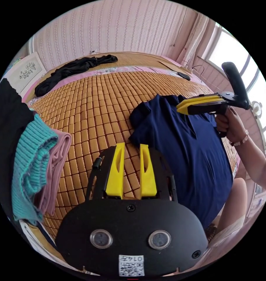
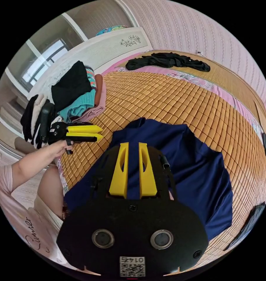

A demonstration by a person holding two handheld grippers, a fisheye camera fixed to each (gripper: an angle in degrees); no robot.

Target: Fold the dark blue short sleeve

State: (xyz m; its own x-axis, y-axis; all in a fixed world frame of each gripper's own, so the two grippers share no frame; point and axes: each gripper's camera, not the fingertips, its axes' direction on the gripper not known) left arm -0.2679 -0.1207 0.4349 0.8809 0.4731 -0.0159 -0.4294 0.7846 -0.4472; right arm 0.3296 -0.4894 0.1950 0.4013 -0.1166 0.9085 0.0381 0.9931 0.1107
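The dark blue short sleeve (image 1: 185, 155) lies spread flat on the woven mat (image 1: 92, 105), its collar end pointing away from the person. The left gripper (image 1: 131, 146) hovers just beside the shirt's sleeve edge, jaws a narrow gap apart, gripping nothing. The right gripper (image 1: 179, 106) hangs over the shirt's collar area, jaws nearly together and empty. Beside the shirt, a pile of folded clothes (image 2: 80, 102) sits at the mat's edge; a black garment (image 2: 168, 61) lies well beyond the shirt.
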